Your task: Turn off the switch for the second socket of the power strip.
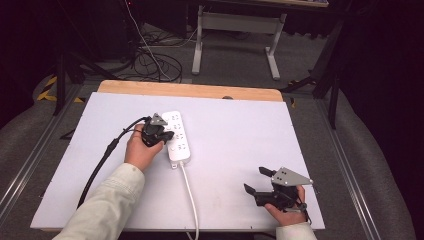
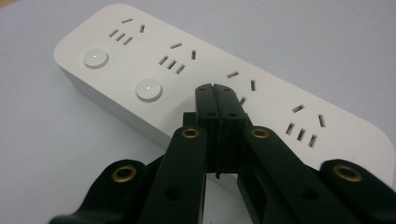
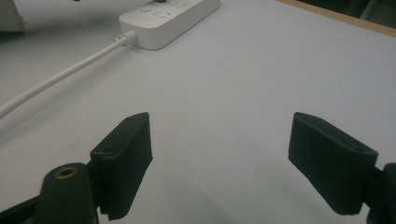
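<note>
A white power strip [image 1: 178, 136] with several sockets and round buttons lies on the table's left half, its white cable [image 1: 189, 192] running toward the front edge. My left gripper [image 1: 168, 135] hovers over the strip's left side. In the left gripper view its jaws are pressed together, the left gripper [image 2: 215, 87] tip above the power strip [image 2: 261, 100] near a middle socket, with nothing between them. My right gripper [image 1: 255, 181] rests near the front right of the table, open. In the right gripper view the right gripper [image 3: 219, 137] has bare mat between its fingers, and the power strip [image 3: 168, 18] lies far off.
A pale mat [image 1: 240, 135] covers the wooden table [image 1: 190, 90]. A black cable [image 1: 102, 160] trails from the left gripper across the mat's left side. Beyond the table stand a white desk frame [image 1: 235, 30] and loose cables on the floor [image 1: 155, 60].
</note>
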A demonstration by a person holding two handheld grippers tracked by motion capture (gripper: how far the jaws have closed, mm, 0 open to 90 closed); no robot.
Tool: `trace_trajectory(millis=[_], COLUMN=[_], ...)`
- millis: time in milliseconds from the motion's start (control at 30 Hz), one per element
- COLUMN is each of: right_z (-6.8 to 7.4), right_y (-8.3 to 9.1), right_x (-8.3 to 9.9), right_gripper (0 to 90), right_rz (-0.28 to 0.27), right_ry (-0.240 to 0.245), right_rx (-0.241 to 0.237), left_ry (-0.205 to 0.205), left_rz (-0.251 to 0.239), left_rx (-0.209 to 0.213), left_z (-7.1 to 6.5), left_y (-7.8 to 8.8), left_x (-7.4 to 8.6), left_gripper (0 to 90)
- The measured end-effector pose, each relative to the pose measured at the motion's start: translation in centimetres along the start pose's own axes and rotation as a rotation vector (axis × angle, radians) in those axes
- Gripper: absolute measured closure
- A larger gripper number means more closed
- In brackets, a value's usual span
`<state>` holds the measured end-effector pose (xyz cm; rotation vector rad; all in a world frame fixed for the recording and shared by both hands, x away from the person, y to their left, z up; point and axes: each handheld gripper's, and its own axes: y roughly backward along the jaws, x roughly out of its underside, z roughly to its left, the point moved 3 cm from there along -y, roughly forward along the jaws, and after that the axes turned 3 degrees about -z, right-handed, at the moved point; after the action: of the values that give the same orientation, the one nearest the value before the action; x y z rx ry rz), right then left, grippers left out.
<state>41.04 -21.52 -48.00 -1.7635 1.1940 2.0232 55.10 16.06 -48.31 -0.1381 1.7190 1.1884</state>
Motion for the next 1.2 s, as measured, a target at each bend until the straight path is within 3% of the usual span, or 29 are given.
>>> trace_trajectory(millis=[100,533,867,1033,1100,1200], right_z=[0.02,0.08,0.1,0.12,0.12,0.11], right_y=[-0.03,-0.1,-0.13,-0.27,-0.29,-0.27], right_x=[0.0,0.04,0.07,0.15,0.14,0.11], right_gripper=[22.0,22.0,22.0,22.0,22.0,22.0], right_rz=[0.001,0.007,0.01,0.018,0.02,0.018], right_ry=[0.001,0.003,0.005,0.005,0.007,0.006], right_rx=[0.001,-0.001,-0.002,-0.006,-0.004,-0.003], left_ry=[0.026,0.017,-0.011,-0.015,-0.003,-0.016], left_rz=[-0.002,0.007,0.052,0.04,0.024,-0.016], left_rx=[0.009,-0.003,-0.059,-0.049,-0.055,-0.047], left_z=[-0.01,-0.13,-0.78,-0.69,-0.65,-0.97], left_y=[-0.01,0.0,-0.13,-0.12,0.17,0.59], left_x=[0.06,-0.01,-0.34,-0.41,-0.45,-0.52], left_gripper=[90.0,90.0,90.0,90.0,83.8,81.7])
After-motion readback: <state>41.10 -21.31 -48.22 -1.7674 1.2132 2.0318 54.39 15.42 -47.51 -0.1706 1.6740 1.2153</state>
